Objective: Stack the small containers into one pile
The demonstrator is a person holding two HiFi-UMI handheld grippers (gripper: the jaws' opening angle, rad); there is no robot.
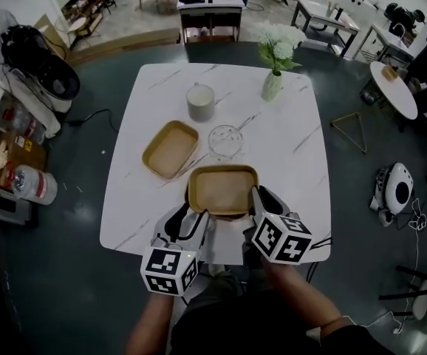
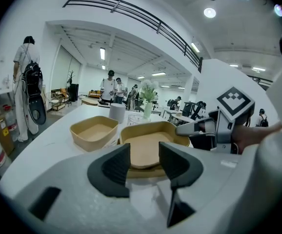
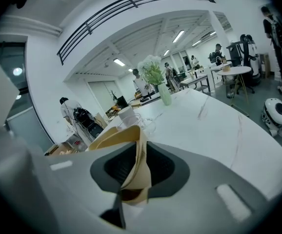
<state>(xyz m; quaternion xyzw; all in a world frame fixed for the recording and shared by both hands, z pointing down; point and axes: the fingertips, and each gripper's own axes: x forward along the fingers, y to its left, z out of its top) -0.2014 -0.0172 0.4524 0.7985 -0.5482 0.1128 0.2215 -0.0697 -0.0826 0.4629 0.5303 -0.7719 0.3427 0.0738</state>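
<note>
right gripper (image 1: 256, 193), held low and pointing forward, is clamped on the right rim of the nearer tan container (image 1: 223, 189) at the white table's (image 1: 291, 150) front edge. i see my left gripper (image 1: 196, 214) alongside, jaws apart at its near-left corner. the second tan container (image 1: 171, 149) sits further back on the left.

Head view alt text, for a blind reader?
The right claw grips the right rim of the near tan container on a white table, while the open left claw sits at its front-left edge. A second tan container, grey cup, glass bowl and flower vase lie beyond.
</note>
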